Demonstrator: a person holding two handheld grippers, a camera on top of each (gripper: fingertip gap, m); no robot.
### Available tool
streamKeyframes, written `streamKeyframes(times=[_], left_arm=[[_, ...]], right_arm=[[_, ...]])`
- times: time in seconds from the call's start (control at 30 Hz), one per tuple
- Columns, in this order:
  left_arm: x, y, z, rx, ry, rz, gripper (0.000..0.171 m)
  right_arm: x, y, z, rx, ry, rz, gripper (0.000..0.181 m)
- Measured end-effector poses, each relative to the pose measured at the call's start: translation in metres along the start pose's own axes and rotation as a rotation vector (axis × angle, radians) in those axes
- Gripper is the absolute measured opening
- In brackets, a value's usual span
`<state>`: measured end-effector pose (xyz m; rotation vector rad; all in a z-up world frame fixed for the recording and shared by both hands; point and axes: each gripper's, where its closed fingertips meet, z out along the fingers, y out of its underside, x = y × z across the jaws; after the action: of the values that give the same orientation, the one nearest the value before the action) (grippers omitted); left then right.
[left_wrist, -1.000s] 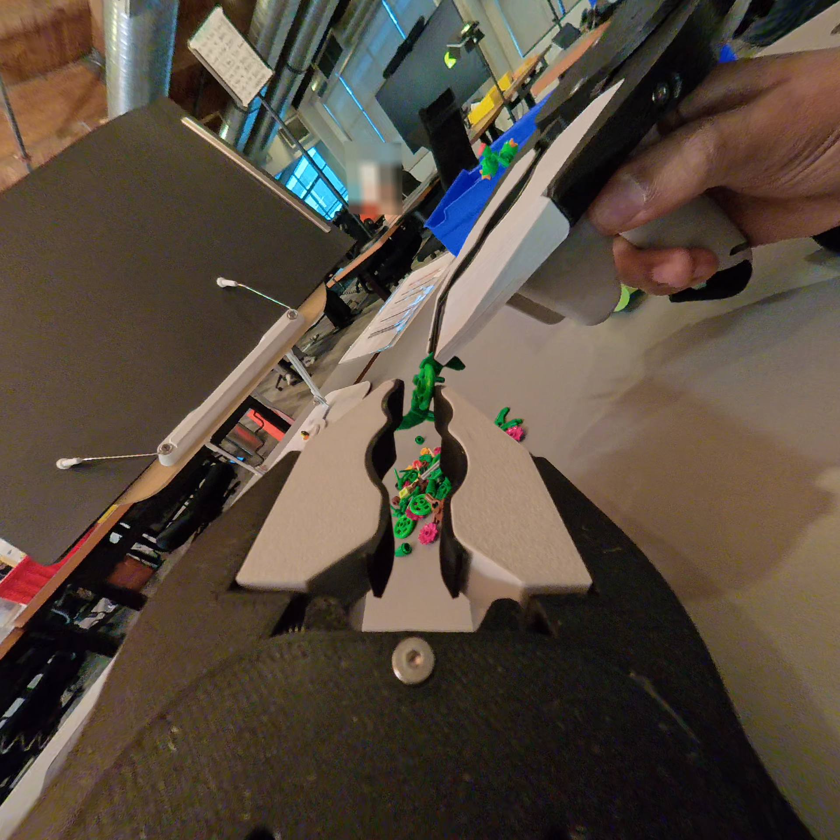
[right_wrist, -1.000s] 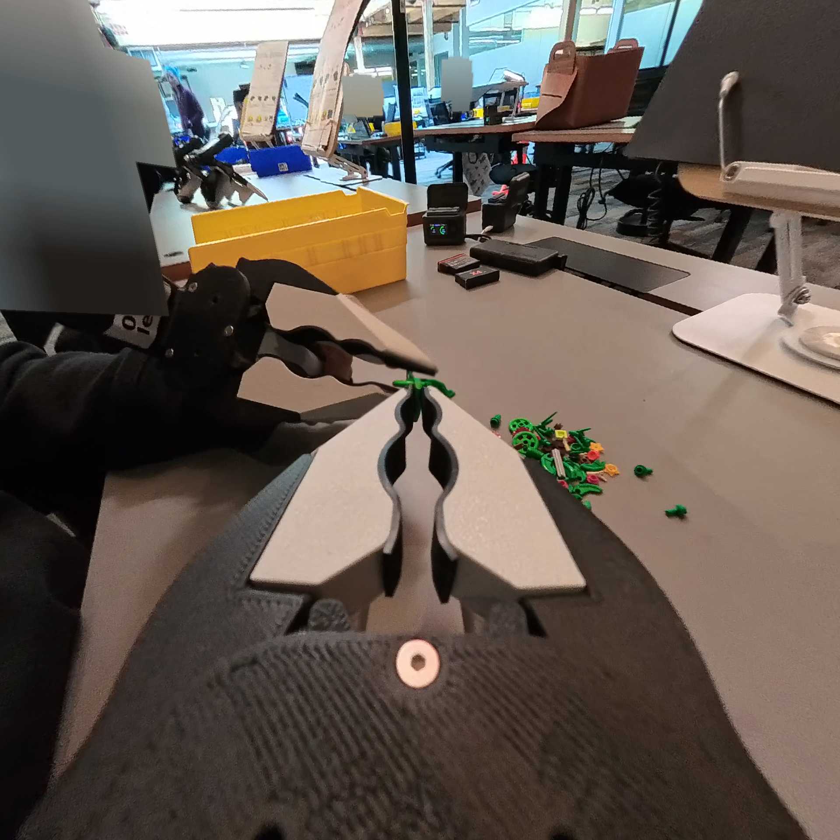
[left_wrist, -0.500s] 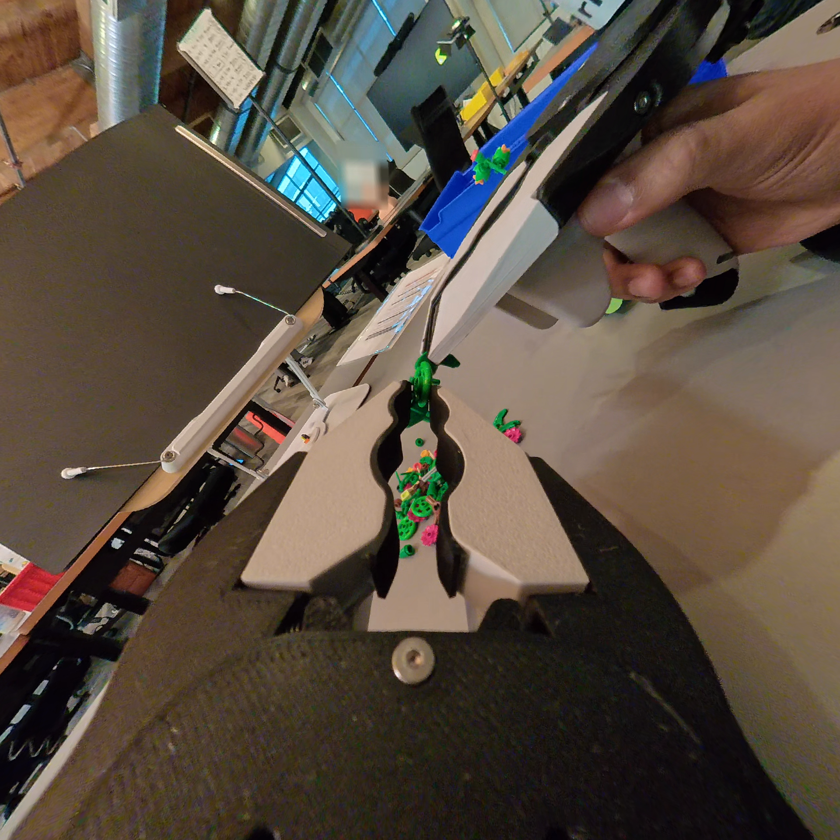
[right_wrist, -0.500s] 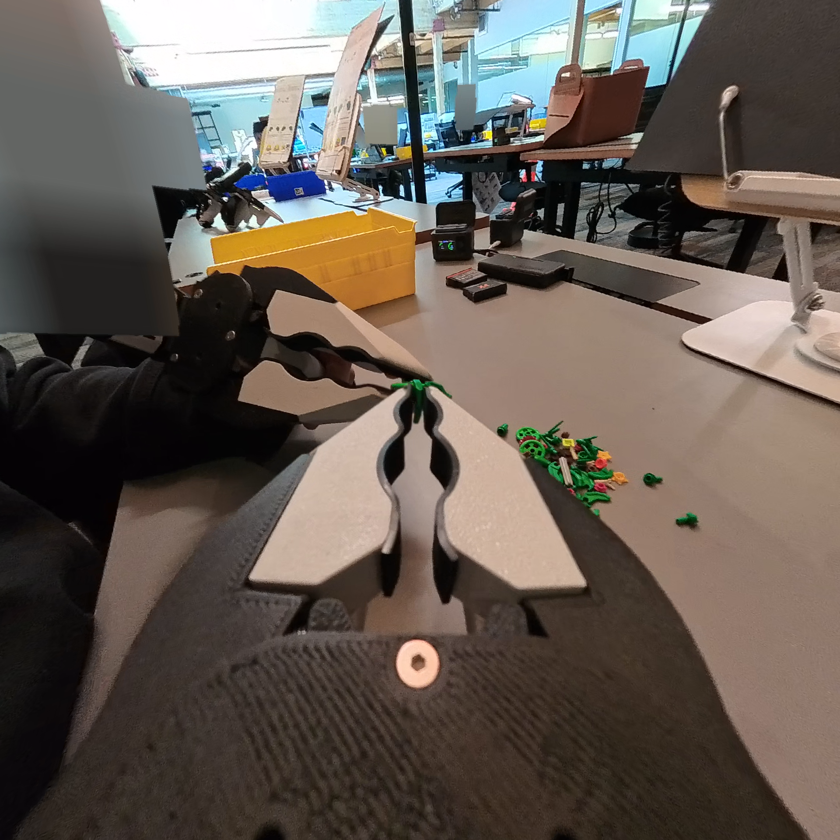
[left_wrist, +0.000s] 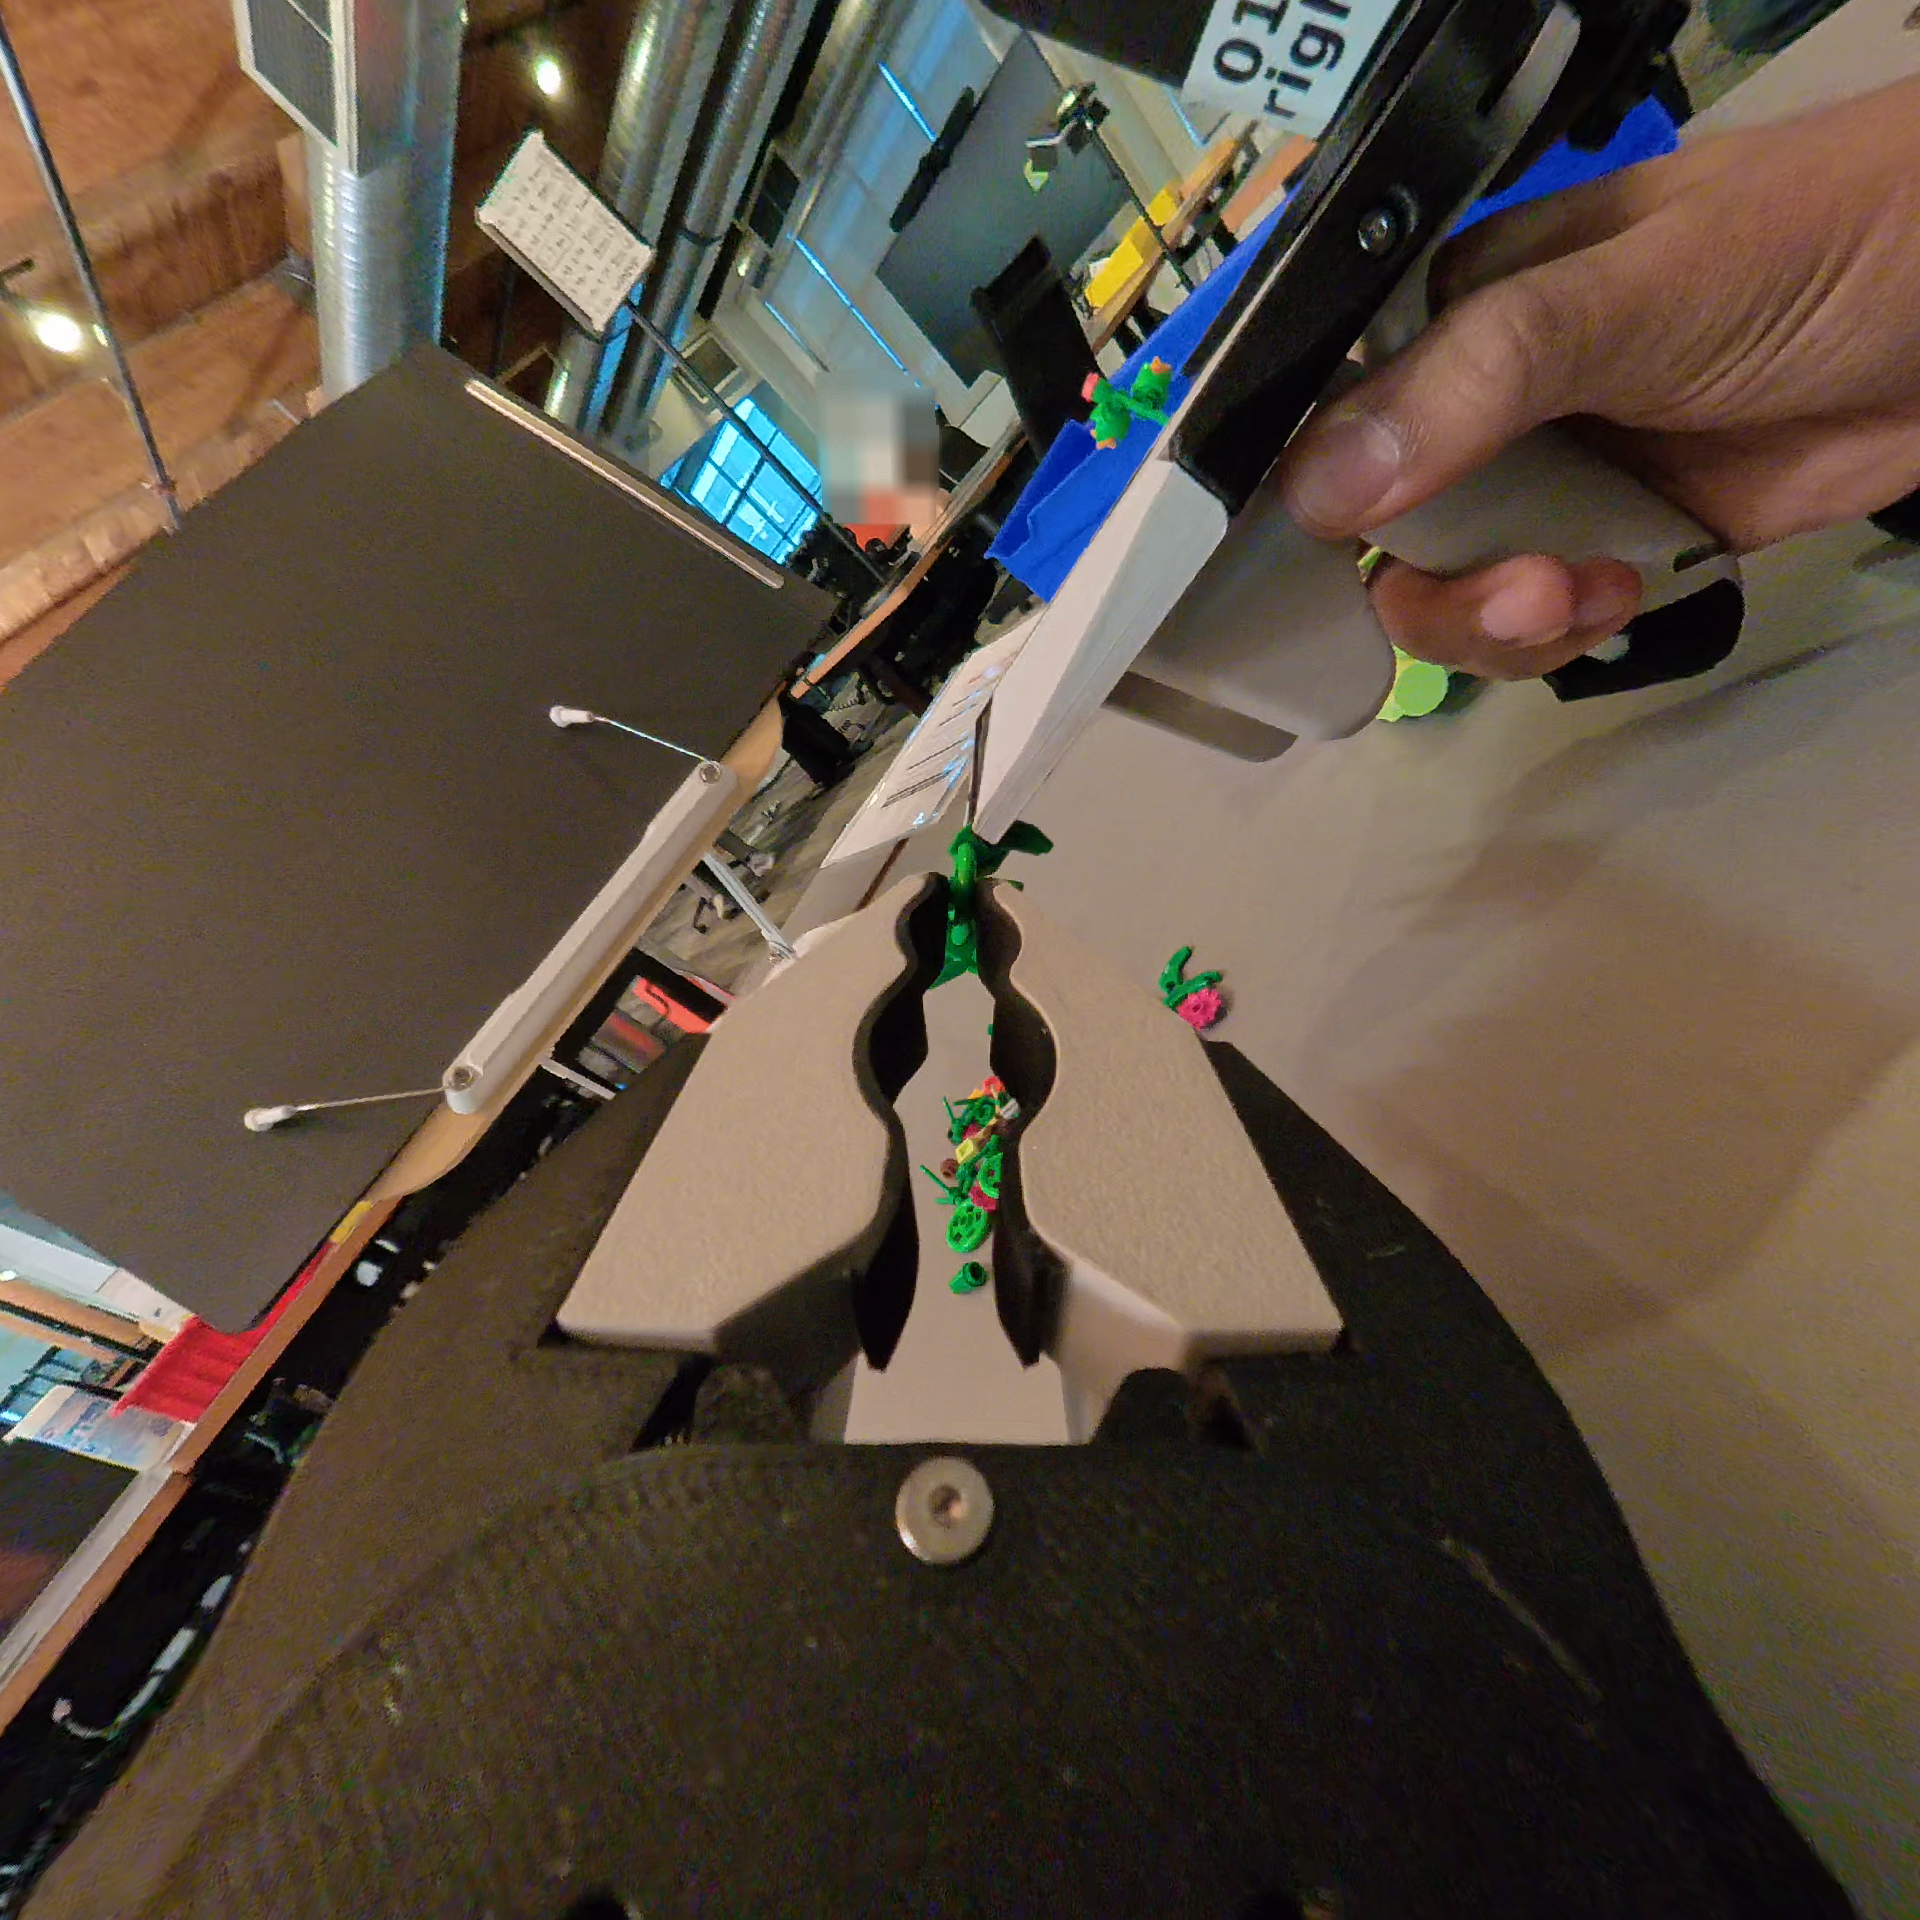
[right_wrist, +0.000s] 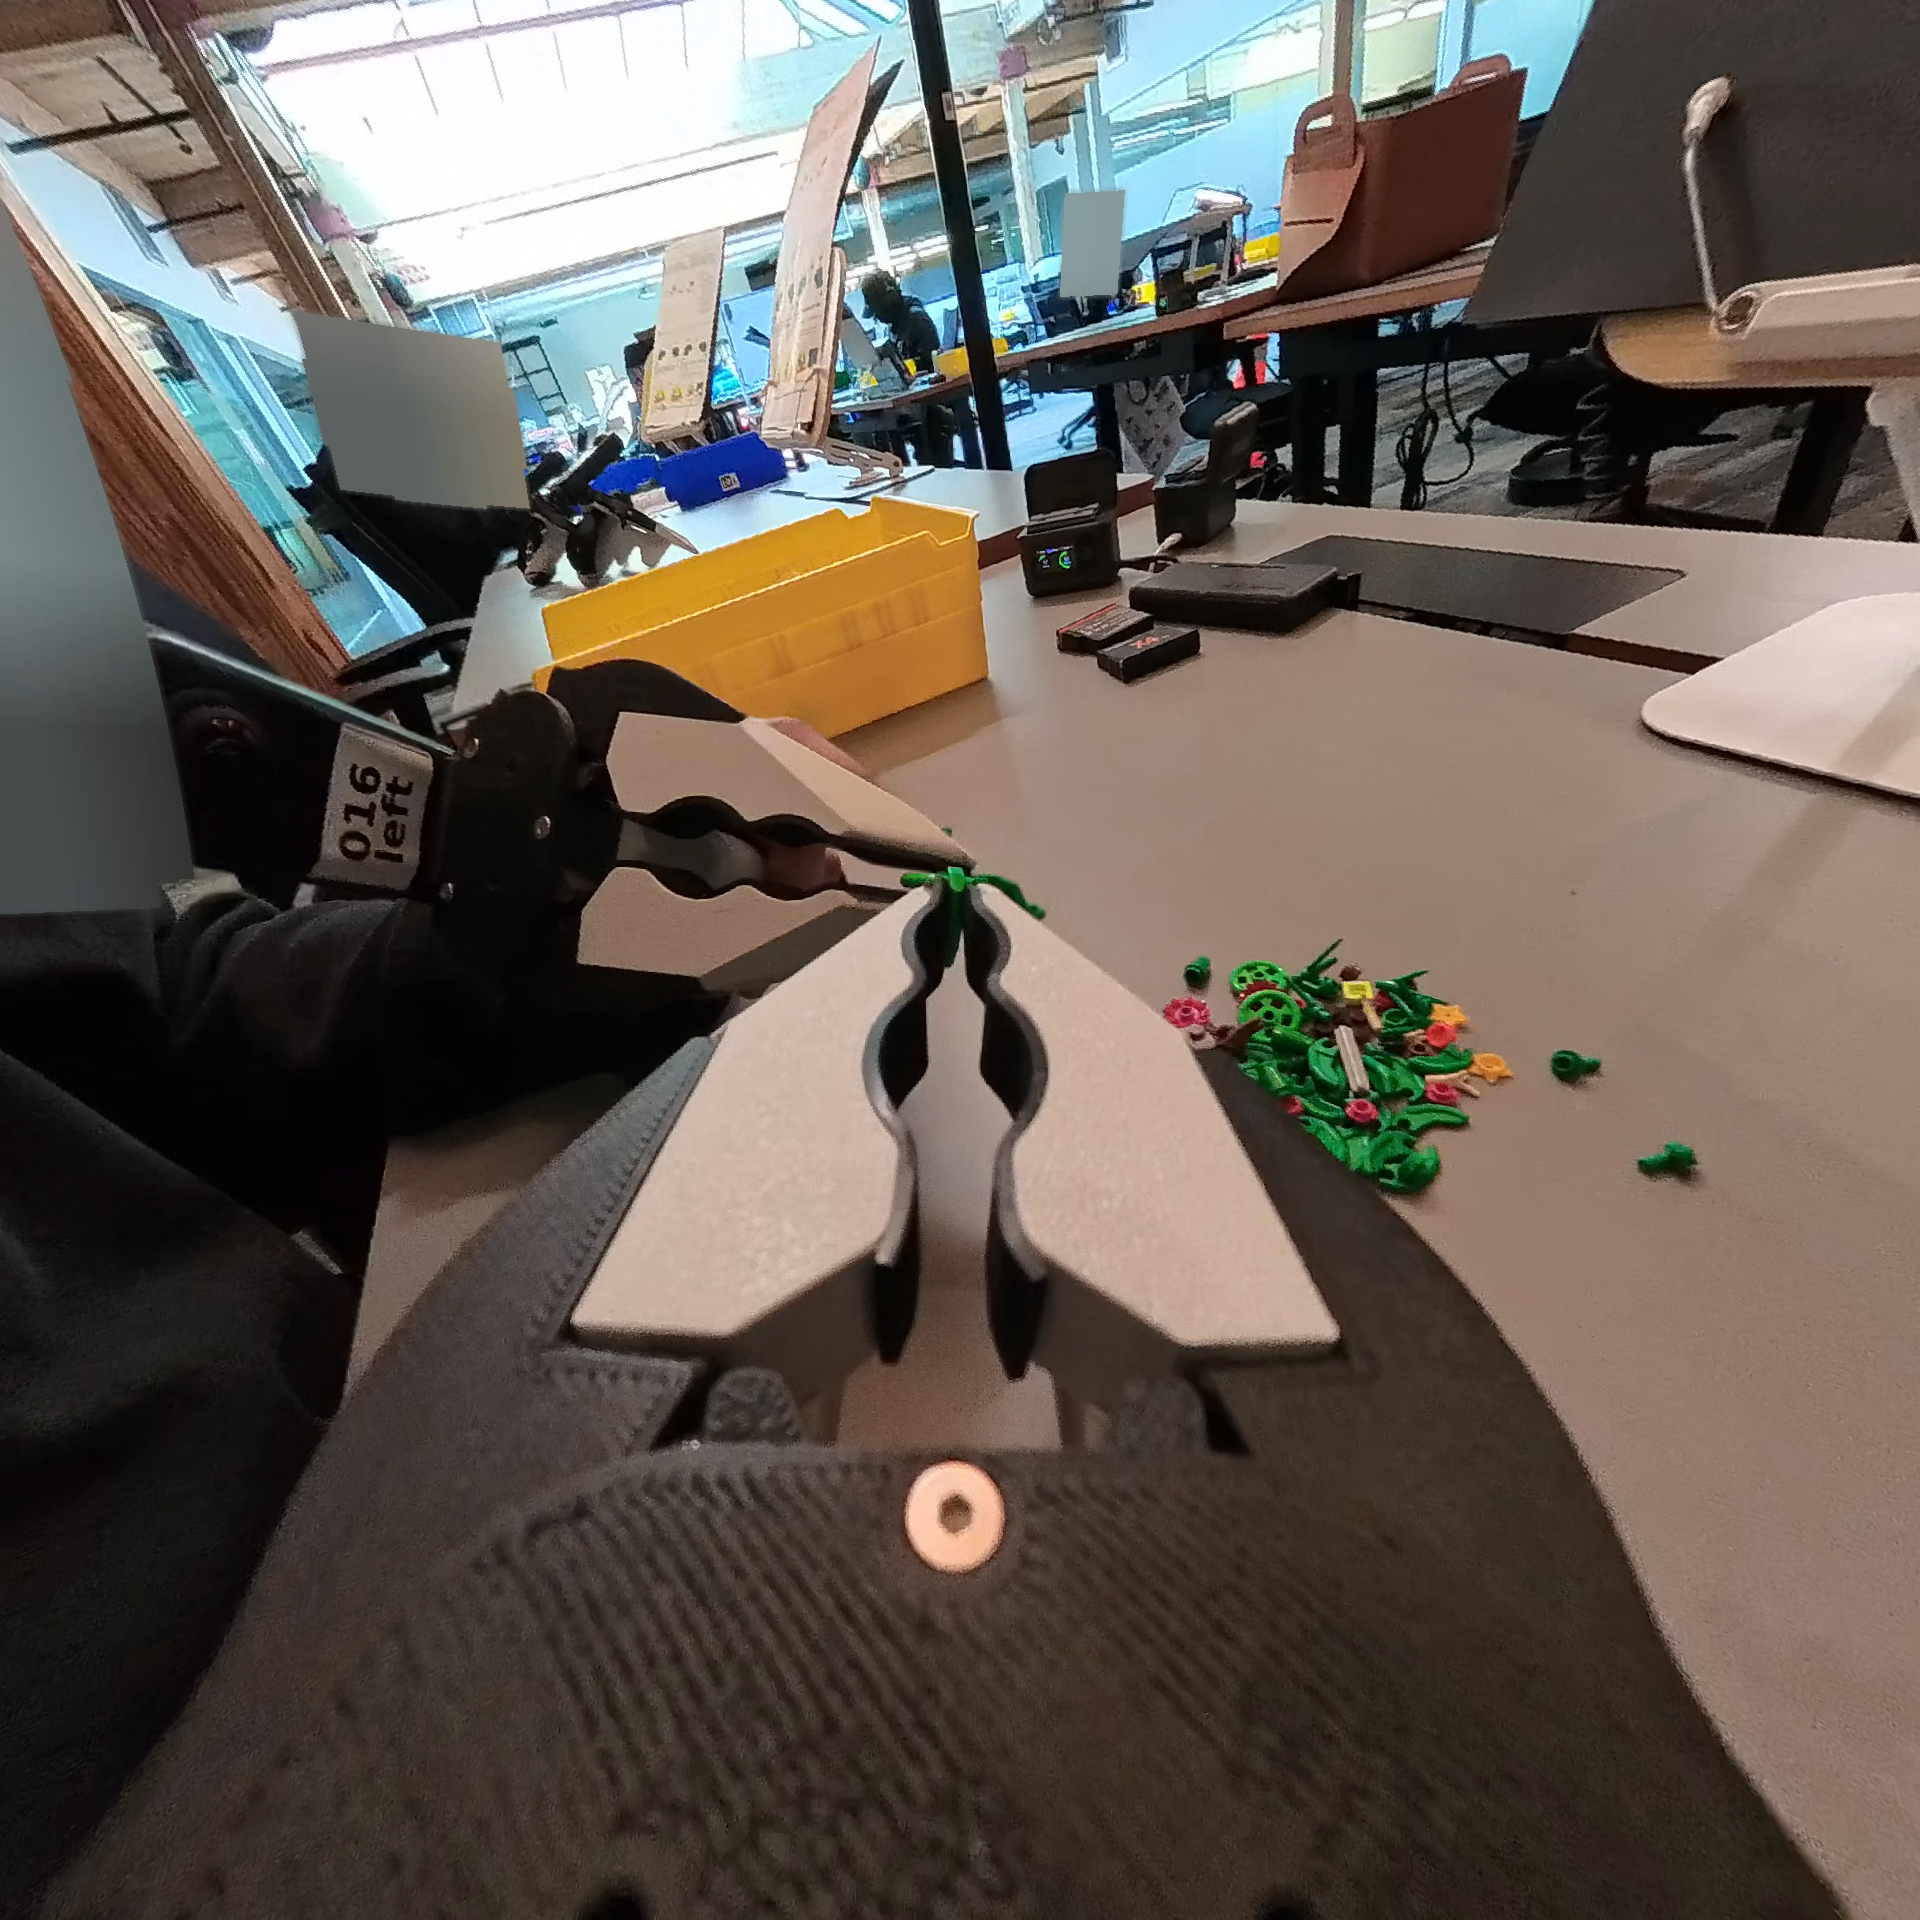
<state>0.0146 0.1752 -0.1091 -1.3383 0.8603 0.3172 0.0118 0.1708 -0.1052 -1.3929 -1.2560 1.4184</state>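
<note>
My left gripper (left_wrist: 961, 899) is shut on a small green plastic plant stem (left_wrist: 958, 930), held above the grey table (left_wrist: 1558, 1039). My right gripper (right_wrist: 951, 906) is shut on a green stem with thin leaves (right_wrist: 951, 914). The two grippers meet tip to tip, so the green pieces touch. The right gripper shows in the left wrist view (left_wrist: 982, 826), coming down from the upper right in a bare hand (left_wrist: 1662, 343). The left gripper shows in the right wrist view (right_wrist: 940, 868), coming in from the left. A pile of small green, pink and orange plant pieces (right_wrist: 1351, 1070) lies on the table below.
Loose green pieces (right_wrist: 1574, 1063) lie right of the pile, and a green and pink one (left_wrist: 1190, 987) lies apart. A yellow bin (right_wrist: 790, 623), black devices (right_wrist: 1231, 597) and a white stand base (right_wrist: 1797, 696) stand farther back. A blue bin (left_wrist: 1081, 488) is behind the right gripper. The tips of both grippers are at nearly the same place.
Both grippers stay shut and tip to tip on the green pieces. They have shifted only slightly, and the right gripper stands a little steeper in the left wrist view.
</note>
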Motion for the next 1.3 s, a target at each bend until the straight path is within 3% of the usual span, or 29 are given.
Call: streamKeyframes(times=[0.2, 0.27, 0.5, 0.6, 0.9, 1.03, 1.17, 1.3], left_arm=[[0.006, 0.001, 0.001, -0.040, 0.093, -0.094, 0.000], [0.011, 0.000, 0.000, -0.031, 0.167, -0.202, 0.000], [0.021, -0.011, -0.010, 0.065, 0.448, -0.583, 0.000], [0.030, -0.012, -0.014, 0.078, 0.581, -0.724, 0.000], [0.011, 0.017, -0.001, -0.028, 0.383, -0.661, 0.000], [-0.010, 0.033, 0.001, -0.053, 0.275, -0.729, 0.000], [-0.016, 0.040, 0.002, -0.059, 0.257, -0.832, 0.000], [-0.015, 0.043, 0.004, -0.073, 0.262, -0.862, 0.000]], right_arm=[[0.000, 0.004, -0.002, -0.033, -0.006, -0.023, 0.001], [-0.003, 0.006, -0.005, -0.058, -0.035, -0.018, 0.001], [-0.020, 0.007, -0.012, -0.070, -0.244, 0.154, 0.000], [-0.045, 0.000, -0.013, -0.041, -0.418, 0.236, 0.000], [0.018, -0.005, -0.018, 0.025, 0.007, 0.081, 0.000], [0.059, 0.021, -0.012, -0.113, 0.286, 0.028, 0.000], [0.069, 0.055, 0.008, -0.294, 0.311, 0.073, 0.000], [0.080, 0.064, 0.009, -0.374, 0.391, -0.021, 0.000]])
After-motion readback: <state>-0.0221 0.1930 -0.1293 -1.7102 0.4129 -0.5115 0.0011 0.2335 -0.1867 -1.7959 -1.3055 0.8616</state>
